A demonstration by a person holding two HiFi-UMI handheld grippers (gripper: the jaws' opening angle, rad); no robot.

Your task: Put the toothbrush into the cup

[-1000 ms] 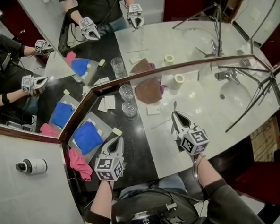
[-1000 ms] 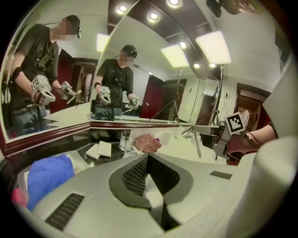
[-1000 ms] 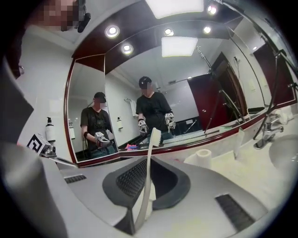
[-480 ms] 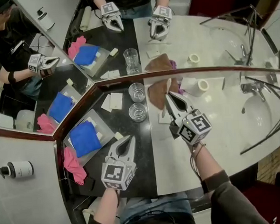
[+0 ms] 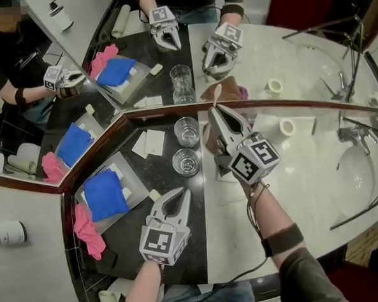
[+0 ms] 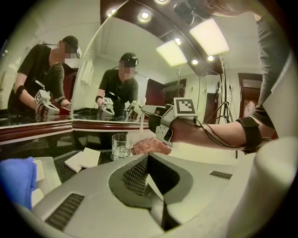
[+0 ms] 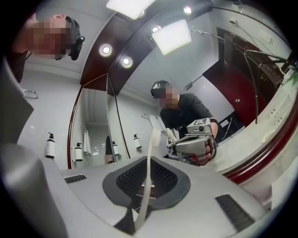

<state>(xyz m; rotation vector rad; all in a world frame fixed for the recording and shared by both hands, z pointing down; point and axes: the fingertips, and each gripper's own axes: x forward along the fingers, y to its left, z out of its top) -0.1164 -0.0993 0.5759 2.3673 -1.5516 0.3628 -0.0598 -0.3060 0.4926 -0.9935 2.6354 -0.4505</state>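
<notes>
My right gripper (image 5: 213, 112) is shut on a cream toothbrush (image 7: 150, 172), whose bristle end sticks out past the fingertips toward the mirror (image 5: 216, 93). It hovers over a brown cloth (image 6: 151, 146), just right of two clear glass cups (image 5: 186, 162) (image 5: 186, 129) that stand on the black counter. The near cup (image 6: 121, 146) is empty. My left gripper (image 5: 183, 192) is shut and holds nothing. It sits low over the black counter, in front of the cups.
A tray with a blue cloth (image 5: 105, 194) and a pink cloth (image 5: 85, 230) lie at the left. White cards (image 5: 147, 143) lie beside the far cup. A tape roll (image 5: 288, 127), faucet (image 5: 351, 134) and sink (image 5: 362, 168) are at the right. The mirror frame (image 5: 161, 112) runs close behind.
My right gripper has carried the toothbrush left and toward the mirror, from the pale counter to beside the cups. The left gripper has edged forward toward the cups.
</notes>
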